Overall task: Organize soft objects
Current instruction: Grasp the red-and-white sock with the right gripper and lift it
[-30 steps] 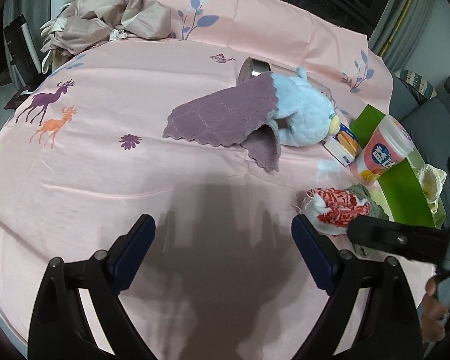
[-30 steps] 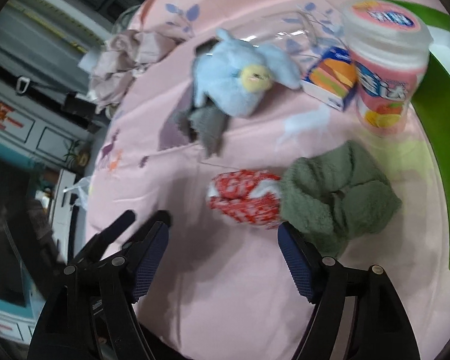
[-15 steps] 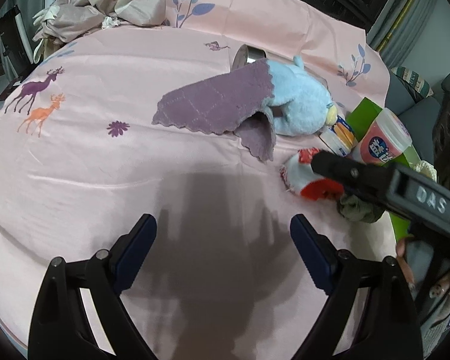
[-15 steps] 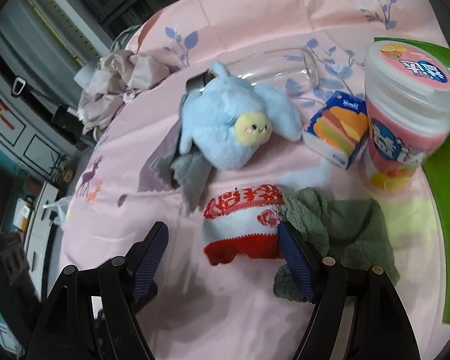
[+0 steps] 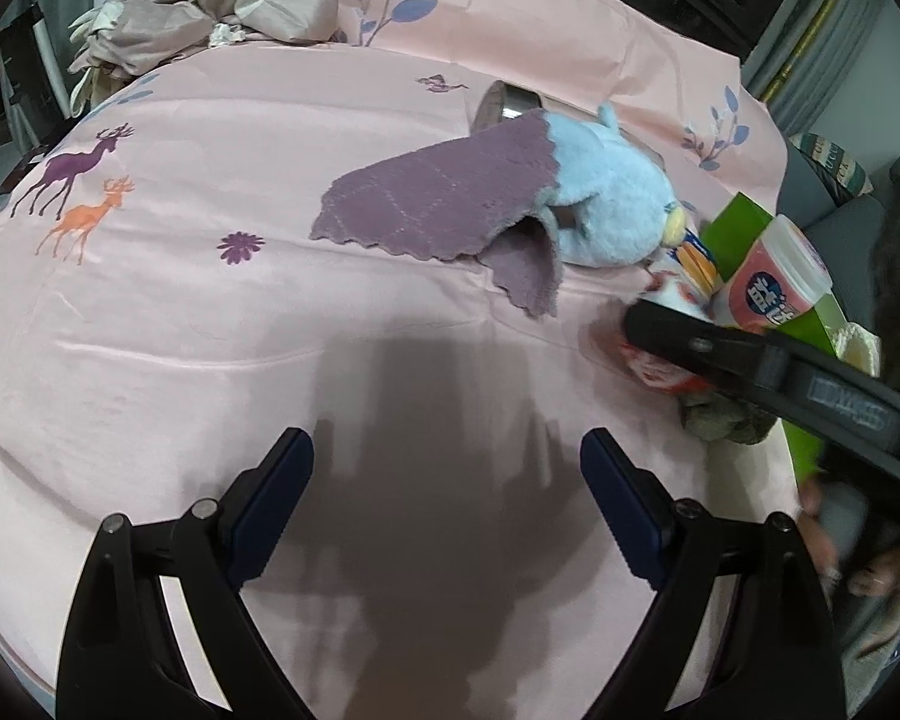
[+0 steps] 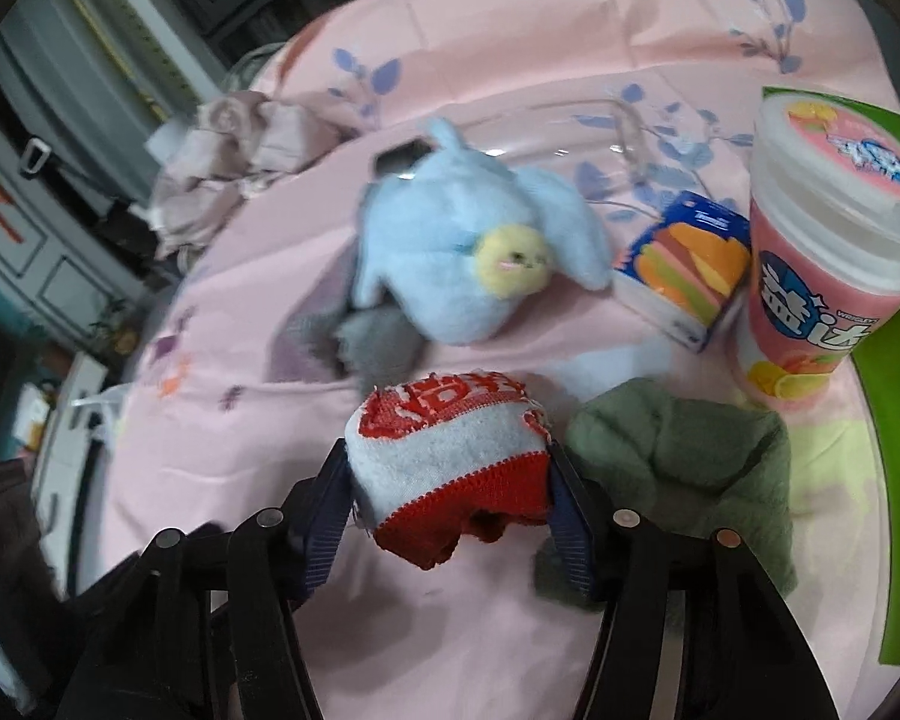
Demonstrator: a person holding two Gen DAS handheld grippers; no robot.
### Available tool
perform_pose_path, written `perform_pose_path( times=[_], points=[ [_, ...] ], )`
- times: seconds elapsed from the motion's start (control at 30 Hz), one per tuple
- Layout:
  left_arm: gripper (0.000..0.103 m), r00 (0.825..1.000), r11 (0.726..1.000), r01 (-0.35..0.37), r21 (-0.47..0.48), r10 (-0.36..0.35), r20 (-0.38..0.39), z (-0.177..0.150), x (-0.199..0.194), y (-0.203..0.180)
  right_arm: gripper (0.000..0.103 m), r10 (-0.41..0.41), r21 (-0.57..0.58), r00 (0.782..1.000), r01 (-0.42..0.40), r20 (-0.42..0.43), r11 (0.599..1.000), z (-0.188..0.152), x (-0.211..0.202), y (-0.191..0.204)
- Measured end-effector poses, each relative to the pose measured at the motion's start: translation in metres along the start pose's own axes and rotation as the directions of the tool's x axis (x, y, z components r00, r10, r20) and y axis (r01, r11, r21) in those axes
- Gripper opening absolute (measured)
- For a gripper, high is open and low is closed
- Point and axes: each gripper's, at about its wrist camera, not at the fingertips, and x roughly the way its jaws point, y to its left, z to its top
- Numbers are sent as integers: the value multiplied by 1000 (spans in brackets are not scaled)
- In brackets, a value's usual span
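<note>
Fabric in red and white, a small bunched knitted cloth (image 6: 450,468), is clamped between the blue pads of the right hand-held gripper (image 6: 450,510), low over the pink printed sheet (image 5: 210,324) that covers the bench. Just to its right a crumpled green fleece cloth (image 6: 684,456) is seen lying on the sheet. Beyond them a light blue plush toy with a yellow face (image 6: 468,264) is partly draped by a purple scalloped cloth (image 5: 444,204). A pink lidded plastic tub (image 6: 834,252) is stood upright beside a small blue burger-print carton (image 6: 684,276); its contents are hidden. The left hand-held gripper (image 5: 447,498) is held wide apart over bare sheet, gripping nothing.
</note>
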Motion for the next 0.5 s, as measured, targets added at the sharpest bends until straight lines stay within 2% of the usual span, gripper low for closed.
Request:
perform_pose_path(
  times=[0.17, 0.27, 0.43, 0.5],
  points=[
    [90, 1000, 999, -26, -42, 26, -2, 4, -1, 12, 62, 87, -76, 994, -92, -74, 993, -7, -14, 15],
    [90, 999, 997, -41, -71, 41, -4, 6, -2, 20, 62, 78, -120, 991, -91, -105, 989, -13, -11, 23],
    [90, 999, 995, -52, -90, 52, -2, 7, -3, 25, 75, 64, -127, 988, -82, -140, 989, -16, 0, 25],
    [90, 999, 995, -48, -90, 48, 0, 8, -4, 25, 77, 65, -128, 990, -81, -129, 988, -16, -5, 24]
  ],
)
